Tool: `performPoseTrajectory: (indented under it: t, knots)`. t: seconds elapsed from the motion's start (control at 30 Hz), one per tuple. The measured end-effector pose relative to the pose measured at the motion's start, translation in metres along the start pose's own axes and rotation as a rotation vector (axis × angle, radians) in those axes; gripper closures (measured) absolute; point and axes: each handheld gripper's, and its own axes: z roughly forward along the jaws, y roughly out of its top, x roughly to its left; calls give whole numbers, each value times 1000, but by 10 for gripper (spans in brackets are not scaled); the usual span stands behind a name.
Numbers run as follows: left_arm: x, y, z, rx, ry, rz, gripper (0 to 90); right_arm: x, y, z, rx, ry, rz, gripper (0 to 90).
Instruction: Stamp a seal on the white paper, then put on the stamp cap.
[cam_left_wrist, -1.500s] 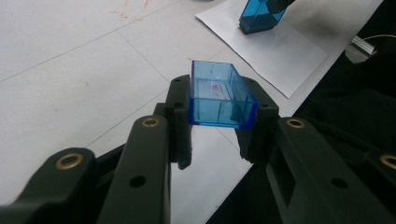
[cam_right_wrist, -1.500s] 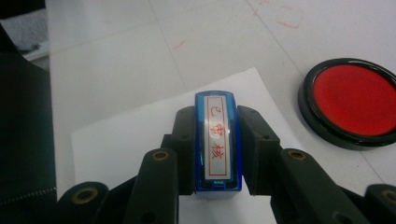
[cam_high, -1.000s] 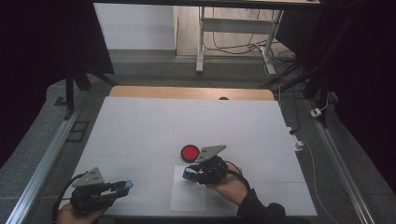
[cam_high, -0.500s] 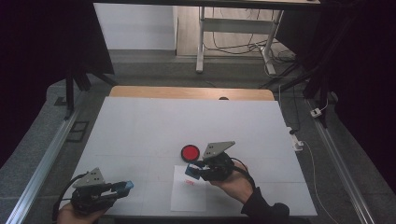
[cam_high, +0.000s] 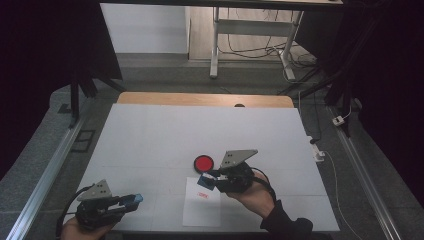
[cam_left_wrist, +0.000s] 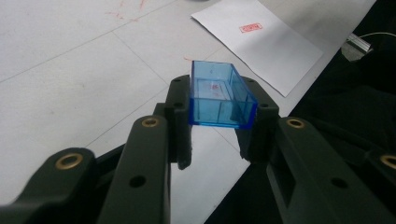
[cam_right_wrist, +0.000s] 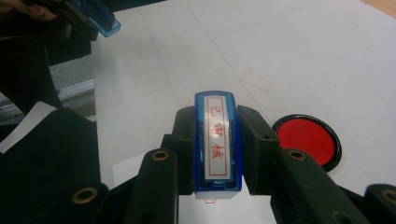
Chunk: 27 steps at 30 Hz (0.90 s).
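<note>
Our right gripper (cam_high: 212, 181) clamps the blue rectangular plastic stamp (cam_right_wrist: 217, 142) above the white paper sheet (cam_high: 202, 210), with the round red ink pad (cam_high: 203, 163) at twelve o'clock. Our left gripper (cam_left_wrist: 219, 135) pinches the stamp's clear blue plastic cap (cam_left_wrist: 219, 95). We should bring cap and stamp together squarely.

Red mark (cam_high: 202, 195) on paper (cam_high: 202, 212) too small to read

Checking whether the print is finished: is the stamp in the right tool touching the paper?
Apart. In the high view the stamp hangs above the paper, the red print uncovered beneath it, with the right tool raised.
</note>
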Motion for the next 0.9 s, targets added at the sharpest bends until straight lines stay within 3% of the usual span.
performPoseTrajectory:
  t: [0.47, 0.77, 0.9]
  knots:
    - [0, 1, 1, 11, -6, 2, 686, 4, 6, -8, -20, 6, -10, 701]
    - [-2, 9, 5, -8, -101, 3, 685, 4, 8, -10, -26, 10, -12, 701]
    - [-2, 14, 7, -8, -113, 10, 684, 4, 10, -13, -34, 8, -17, 701]
